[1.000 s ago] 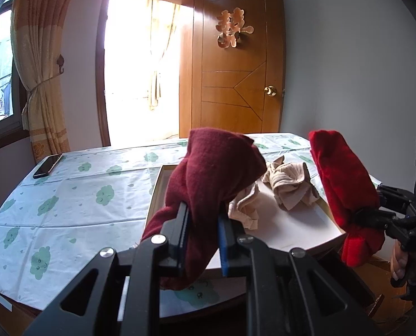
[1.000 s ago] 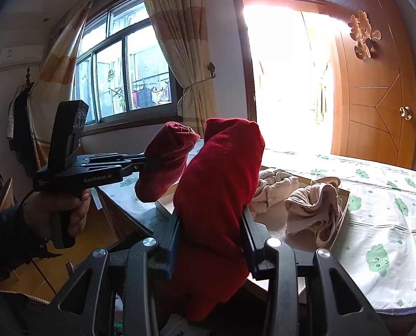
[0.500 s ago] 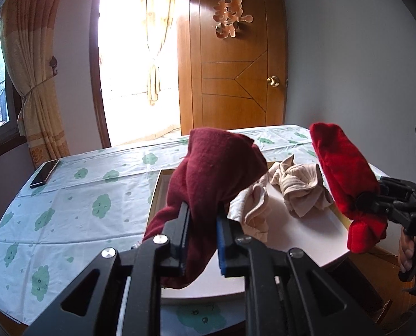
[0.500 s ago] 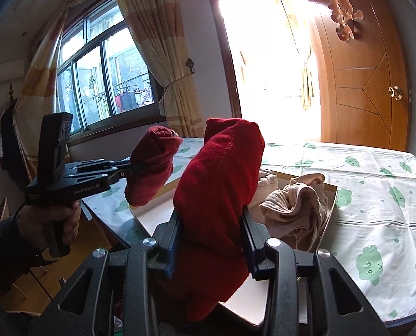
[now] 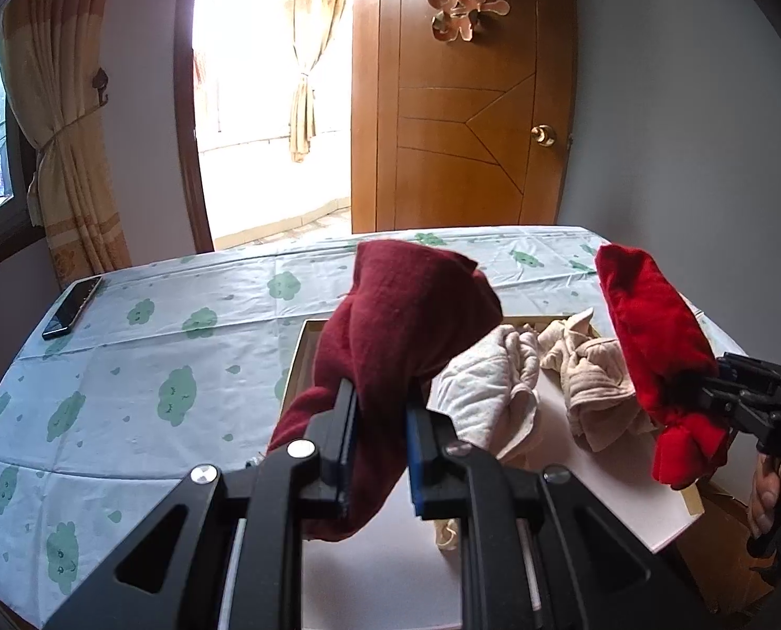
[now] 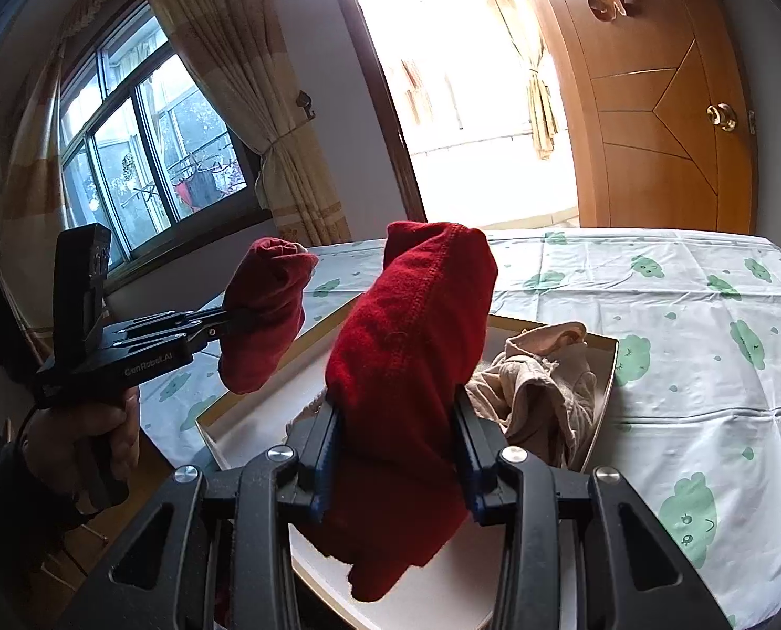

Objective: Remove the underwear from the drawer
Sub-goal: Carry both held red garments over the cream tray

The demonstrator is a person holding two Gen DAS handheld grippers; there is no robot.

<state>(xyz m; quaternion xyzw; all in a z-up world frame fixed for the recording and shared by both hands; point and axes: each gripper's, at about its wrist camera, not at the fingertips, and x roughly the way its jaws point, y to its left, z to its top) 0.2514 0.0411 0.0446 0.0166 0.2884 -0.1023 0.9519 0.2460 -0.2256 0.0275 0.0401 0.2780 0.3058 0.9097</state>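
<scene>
Dark maroon underwear (image 5: 411, 325) clamped between closed left gripper (image 5: 379, 451) pads, bright red underwear (image 6: 411, 367) pinched in right gripper (image 6: 398, 451), both held lifted above white drawer (image 5: 621, 478), beige underwear (image 5: 590, 378) left inside, drawer set on cloud-print tablecloth (image 5: 180, 367), phone (image 5: 72, 307) laid near far corner.

Your open room is the tablecloth (image 5: 143, 367) left of the drawer (image 5: 298, 362), with only a phone (image 5: 72, 307) at its far edge. Inside the drawer, beige garments (image 5: 590, 383) crowd the far end; the near floor is bare.
</scene>
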